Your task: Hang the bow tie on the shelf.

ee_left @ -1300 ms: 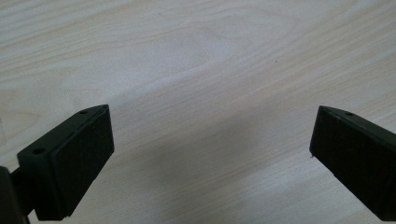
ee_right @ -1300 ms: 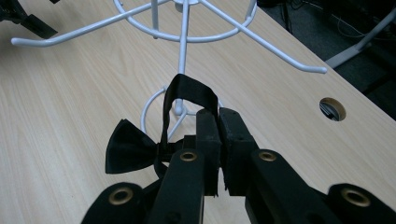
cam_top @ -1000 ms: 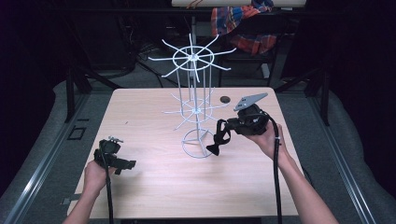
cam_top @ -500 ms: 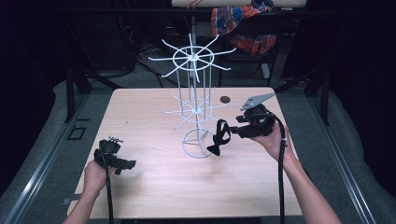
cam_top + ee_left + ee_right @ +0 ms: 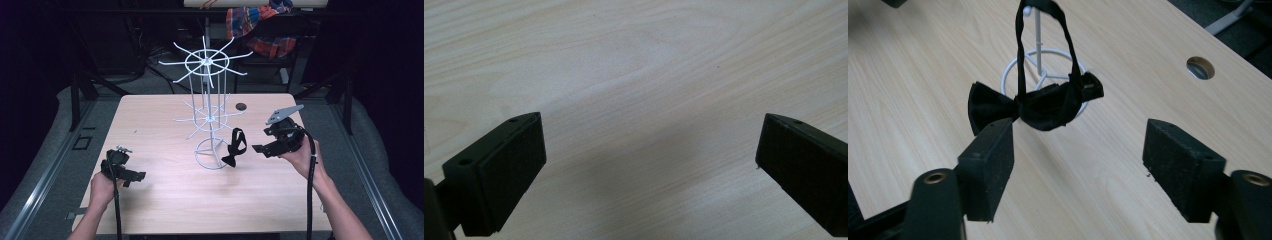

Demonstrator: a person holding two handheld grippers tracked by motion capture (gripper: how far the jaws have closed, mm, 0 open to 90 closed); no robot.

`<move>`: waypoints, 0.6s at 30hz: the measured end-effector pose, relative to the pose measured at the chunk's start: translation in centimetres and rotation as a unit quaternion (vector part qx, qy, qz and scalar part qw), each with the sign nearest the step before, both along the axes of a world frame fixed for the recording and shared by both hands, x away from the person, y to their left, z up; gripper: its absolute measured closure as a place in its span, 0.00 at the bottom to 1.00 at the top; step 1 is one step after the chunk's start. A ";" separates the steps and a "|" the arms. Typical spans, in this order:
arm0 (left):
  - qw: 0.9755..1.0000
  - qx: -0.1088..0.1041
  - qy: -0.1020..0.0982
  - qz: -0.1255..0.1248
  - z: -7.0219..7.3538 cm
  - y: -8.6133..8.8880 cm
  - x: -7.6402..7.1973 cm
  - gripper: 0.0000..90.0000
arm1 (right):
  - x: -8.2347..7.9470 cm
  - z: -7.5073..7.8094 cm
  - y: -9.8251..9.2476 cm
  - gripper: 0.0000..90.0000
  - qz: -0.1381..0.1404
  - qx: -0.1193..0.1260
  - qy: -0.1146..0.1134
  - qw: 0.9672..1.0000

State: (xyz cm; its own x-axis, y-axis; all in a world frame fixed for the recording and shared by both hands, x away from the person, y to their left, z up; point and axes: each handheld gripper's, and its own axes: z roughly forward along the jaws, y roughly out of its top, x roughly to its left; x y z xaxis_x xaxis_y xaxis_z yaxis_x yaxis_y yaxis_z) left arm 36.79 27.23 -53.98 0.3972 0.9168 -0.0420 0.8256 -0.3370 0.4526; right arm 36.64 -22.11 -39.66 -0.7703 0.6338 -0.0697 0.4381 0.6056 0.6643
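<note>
High view: bow tie [image 5: 234, 148] hangs by strap from lower arm of rack [image 5: 210, 117], beside base ring; right gripper [image 5: 260, 148] just right of it, apart.
Left gripper view: left gripper [image 5: 649, 150] jaws wide over bare table [image 5: 634, 60].
Right gripper view: right gripper [image 5: 1078, 155] jaws just opened, nothing between; bow tie [image 5: 1035, 102] beyond.

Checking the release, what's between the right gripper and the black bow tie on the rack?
Nothing: in the high view, bare tabletop separates the right gripper from the bow tie hanging on the white wire rack. Its jaws, just opening, hold nothing.
</note>
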 end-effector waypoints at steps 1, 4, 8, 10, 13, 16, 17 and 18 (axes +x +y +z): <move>1.000 0.000 0.000 0.000 0.0 0.0 0.0 0.00 | -0.1 -0.1 -0.1 0.30 -0.002 0.000 -0.001 1.000; 1.000 0.000 0.000 0.002 0.0 -0.1 0.0 0.00 | -0.5 -0.3 -0.6 0.25 -0.007 -0.008 0.004 1.000; 1.000 0.001 -0.001 0.001 0.0 -0.1 0.0 0.00 | -1.1 -0.8 -1.4 0.19 -0.016 -0.014 0.006 1.000; 1.000 0.002 -0.001 0.000 0.0 -0.1 0.0 0.00 | -1.4 -1.0 -1.7 0.17 -0.021 -0.022 0.008 1.000; 1.000 0.001 0.000 0.001 0.0 -0.1 0.0 0.00 | -1.7 -1.4 -2.4 0.16 -0.026 -0.032 0.016 0.999; 1.000 0.001 0.001 0.000 0.0 -0.2 0.0 0.00 | -2.1 -2.2 -3.1 0.13 -0.034 -0.038 0.029 0.998; 1.000 0.001 0.001 -0.001 0.0 -0.2 0.0 0.00 | -2.1 -2.5 -3.2 0.13 -0.036 -0.037 0.032 0.998; 1.000 0.001 0.000 0.000 0.0 -0.2 0.0 0.00 | -2.3 -2.9 -3.5 0.12 -0.042 -0.041 0.037 0.998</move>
State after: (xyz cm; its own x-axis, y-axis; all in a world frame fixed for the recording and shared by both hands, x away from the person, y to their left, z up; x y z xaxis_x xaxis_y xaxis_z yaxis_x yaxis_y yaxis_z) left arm 36.75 27.04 -54.00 0.3973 0.9168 -0.0397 0.8259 -0.3383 0.4511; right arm 34.36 -25.59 -42.60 -0.7192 0.6915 -0.0682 0.5363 0.6148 0.5783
